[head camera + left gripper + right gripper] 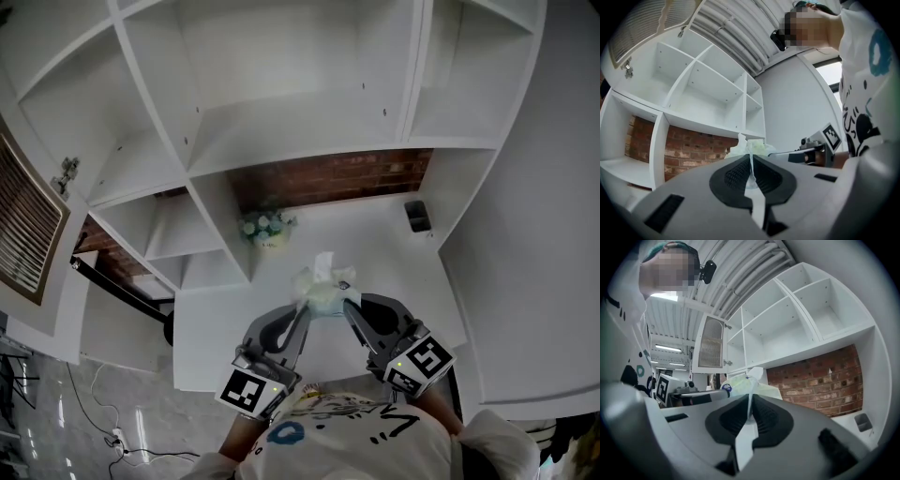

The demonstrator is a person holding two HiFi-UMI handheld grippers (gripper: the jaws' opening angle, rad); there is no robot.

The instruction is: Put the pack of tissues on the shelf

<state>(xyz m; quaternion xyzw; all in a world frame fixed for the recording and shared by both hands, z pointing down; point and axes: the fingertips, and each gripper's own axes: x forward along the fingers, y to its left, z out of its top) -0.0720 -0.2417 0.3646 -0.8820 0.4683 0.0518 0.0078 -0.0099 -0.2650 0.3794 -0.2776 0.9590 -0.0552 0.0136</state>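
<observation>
A pale green pack of tissues point(323, 287) with a white tissue sticking out of its top hangs in the air above the white desk point(375, 234). My left gripper point(302, 309) is shut on the wrapper at the pack's left end, and my right gripper point(347, 307) is shut on its right end. In the left gripper view the thin wrapper edge point(751, 161) is pinched between the jaws; the right gripper view shows the pack point(749, 386) the same way. White shelf compartments point(281, 103) stand above and behind.
A small pot of flowers point(266, 230) stands on the desk by a shelf divider. A dark cup-like holder point(418, 216) sits at the desk's right back, in front of the brick wall point(328, 178). A louvred cabinet door point(28, 220) hangs at left.
</observation>
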